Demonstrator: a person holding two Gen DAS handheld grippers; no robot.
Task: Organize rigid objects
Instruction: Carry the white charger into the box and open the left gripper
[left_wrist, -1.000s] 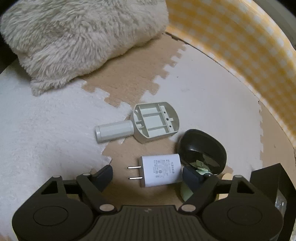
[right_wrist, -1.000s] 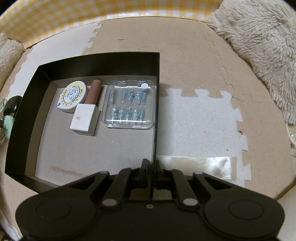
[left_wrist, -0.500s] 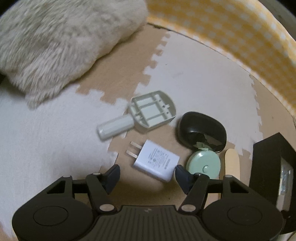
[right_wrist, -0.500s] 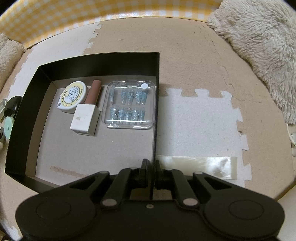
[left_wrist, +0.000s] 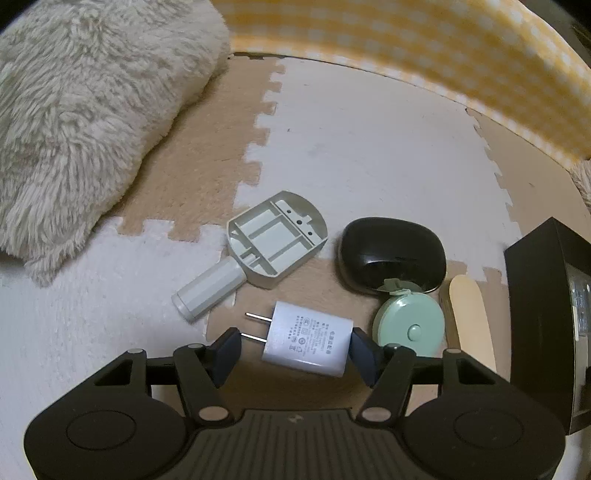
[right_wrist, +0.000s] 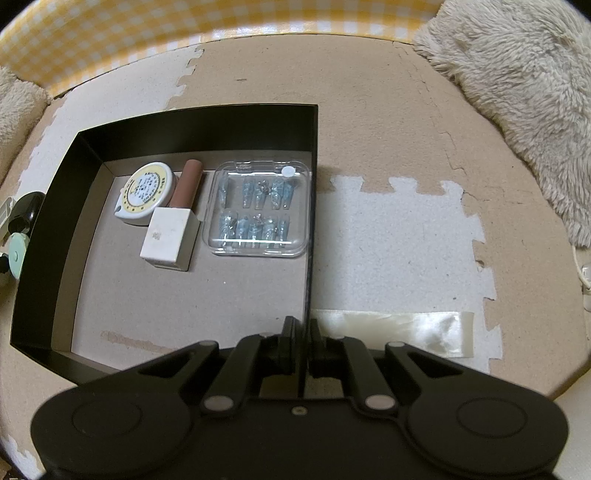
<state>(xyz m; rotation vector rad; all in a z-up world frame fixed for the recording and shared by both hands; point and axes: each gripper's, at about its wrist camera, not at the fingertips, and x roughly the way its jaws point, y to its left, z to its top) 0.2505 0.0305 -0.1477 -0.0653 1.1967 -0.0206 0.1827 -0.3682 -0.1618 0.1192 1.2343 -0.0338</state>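
Charger (left_wrist: 308, 345): white wall plug, two prongs pointing left, lying on the tan foam mat (left_wrist: 229, 122). Sits between the spread fingers of the left gripper (left_wrist: 295, 350); right pad touching or nearly touching its end, left pad beside the prongs, not yet clamped.

Loose items near it: grey-green handled housing (left_wrist: 275, 236), black oval case (left_wrist: 391, 249), mint round tape measure (left_wrist: 408, 323) just right of the charger, pale wooden stick (left_wrist: 469, 325).

Black box (right_wrist: 184, 122): open tray, right wall pinched tight between the fingers of the right gripper (right_wrist: 301, 343), apparently steadying it. Contents, along the far side: yellow-faced tape measure (right_wrist: 146, 190), brown-capped white bottle (right_wrist: 173, 229), clear case of blue nail tips (right_wrist: 258, 212). Near half of the floor bare.

Step in hand, by judgement: pickup of the charger for transfer to the box. Next move calls for closing squarely on the body, since the left pad stands at the prongs and could twist the plug; the mint tape measure crowds the right finger.
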